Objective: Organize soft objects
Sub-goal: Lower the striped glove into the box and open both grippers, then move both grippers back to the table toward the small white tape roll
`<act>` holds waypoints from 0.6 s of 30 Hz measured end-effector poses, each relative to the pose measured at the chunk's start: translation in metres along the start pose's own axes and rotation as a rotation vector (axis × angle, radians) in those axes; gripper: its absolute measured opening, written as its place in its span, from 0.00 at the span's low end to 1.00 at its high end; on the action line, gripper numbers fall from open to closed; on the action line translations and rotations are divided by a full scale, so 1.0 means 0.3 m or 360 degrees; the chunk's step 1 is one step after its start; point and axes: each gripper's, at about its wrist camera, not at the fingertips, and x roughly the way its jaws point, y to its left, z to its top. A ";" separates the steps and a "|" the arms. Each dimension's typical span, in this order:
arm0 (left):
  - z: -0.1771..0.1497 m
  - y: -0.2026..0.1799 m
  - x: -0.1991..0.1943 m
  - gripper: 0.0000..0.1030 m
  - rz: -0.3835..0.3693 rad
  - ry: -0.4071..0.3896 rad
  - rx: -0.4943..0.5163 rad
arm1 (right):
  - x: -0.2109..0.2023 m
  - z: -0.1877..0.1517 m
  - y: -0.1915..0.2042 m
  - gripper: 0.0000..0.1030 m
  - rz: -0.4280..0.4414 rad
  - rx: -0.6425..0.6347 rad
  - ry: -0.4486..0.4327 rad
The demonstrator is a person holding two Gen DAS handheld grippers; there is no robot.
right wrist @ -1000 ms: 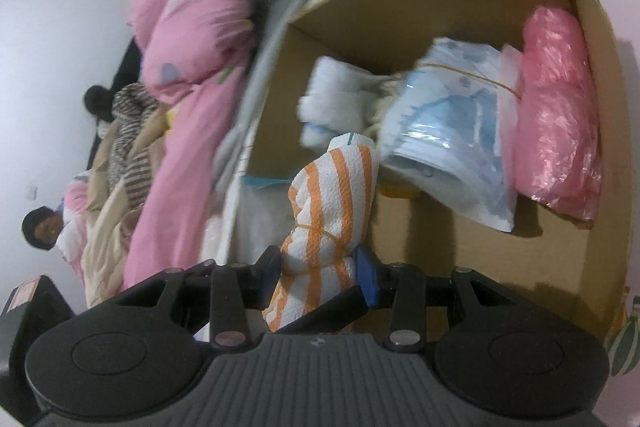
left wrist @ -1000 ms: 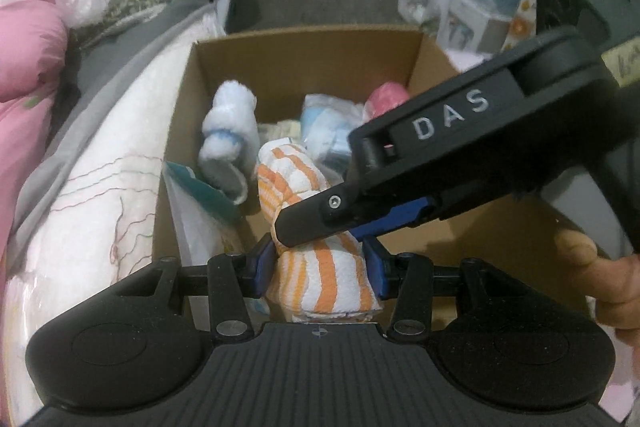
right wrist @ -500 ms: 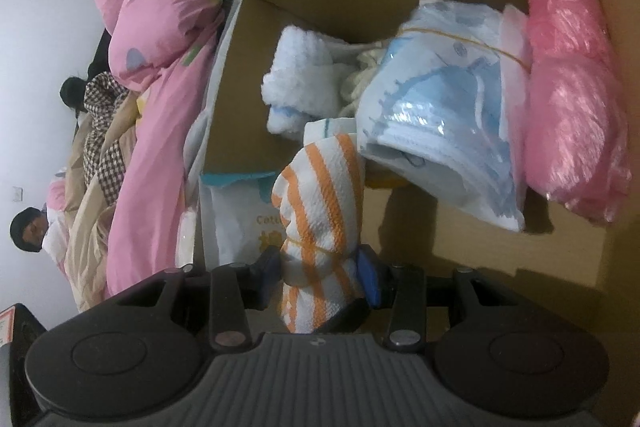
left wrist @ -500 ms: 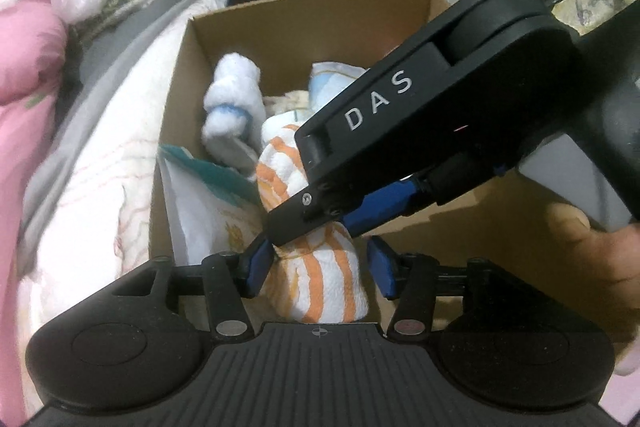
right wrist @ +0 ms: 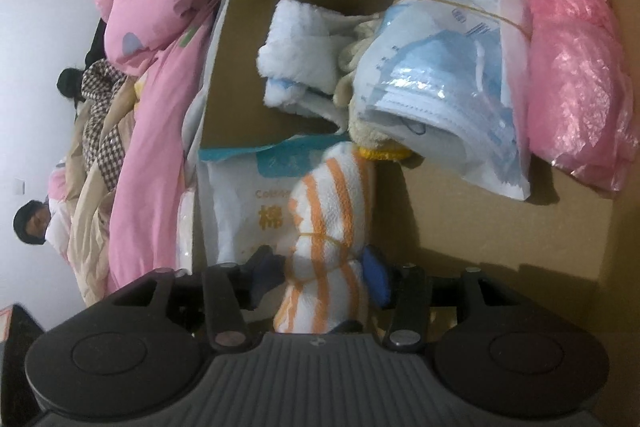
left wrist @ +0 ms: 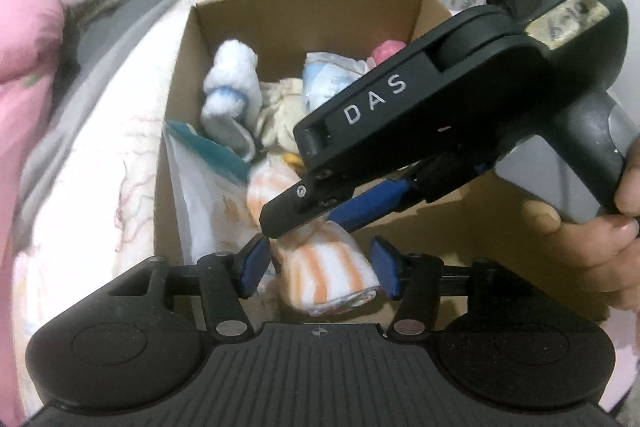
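An orange-and-white striped towel roll (left wrist: pixel 324 275) (right wrist: pixel 324 223), tied at its waist with a band, stands in the near end of a cardboard box (left wrist: pixel 304 15) (right wrist: pixel 500 227). My left gripper (left wrist: pixel 320 269) straddles its lower end; the jaws are opening and a gap shows at each blue pad. My right gripper (right wrist: pixel 322 273) straddles the waist, its jaws also opening, pads close beside the cloth without squeezing it. In the left wrist view its black housing marked DAS (left wrist: pixel 372 103) crosses above the towel, held by a hand (left wrist: pixel 580 251).
The box also holds a fluffy white-and-blue cloth (right wrist: pixel 300 63), a bag of face masks (right wrist: pixel 440 87), a pink plastic bag (right wrist: pixel 572 67), a cream plush item (left wrist: pixel 280 115) and a tissue pack (right wrist: pixel 244 207). A pink quilt (right wrist: pixel 152 47) lies left of the box, a person (right wrist: pixel 32 223) beyond it.
Both pairs of jaws have widened around the towel roll, which sits lower in the box beside the tissue pack. The right gripper's body has swung higher across the left wrist view.
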 end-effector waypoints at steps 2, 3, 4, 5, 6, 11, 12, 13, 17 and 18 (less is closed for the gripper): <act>0.000 -0.007 0.000 0.62 0.0035 -0.0018 0.0022 | 0.008 0.005 -0.007 0.72 -0.0007 0.0022 0.0000; 0.001 -0.009 0.002 0.62 0.0051 -0.0023 0.0026 | 0.009 0.005 -0.010 0.72 -0.0009 0.0032 -0.0003; 0.000 -0.009 0.001 0.63 0.0062 -0.0030 0.0028 | 0.007 0.005 -0.009 0.72 -0.0009 0.0028 -0.0013; 0.000 -0.008 0.005 0.63 0.0075 -0.0035 0.0035 | 0.007 0.005 -0.007 0.72 -0.0003 0.0023 -0.0020; -0.002 -0.009 0.004 0.63 0.0091 -0.0040 0.0041 | 0.004 0.006 -0.004 0.72 0.0004 0.0020 -0.0024; -0.005 0.003 -0.007 0.65 0.0096 -0.0061 0.0033 | -0.018 0.007 0.002 0.72 0.0029 0.0014 -0.0062; -0.006 0.004 -0.012 0.65 0.0094 -0.0071 0.0029 | -0.024 0.007 0.008 0.72 0.0046 0.0005 -0.0072; -0.009 0.005 -0.021 0.66 0.0094 -0.0081 0.0026 | -0.030 0.006 0.016 0.72 0.0062 -0.0004 -0.0084; -0.014 0.001 -0.059 0.71 0.0106 -0.0147 0.0019 | -0.082 -0.010 0.061 0.72 0.0147 -0.0084 -0.0164; -0.015 -0.002 -0.072 0.72 0.0110 -0.0170 0.0016 | -0.099 -0.018 0.076 0.73 0.0175 -0.0104 -0.0183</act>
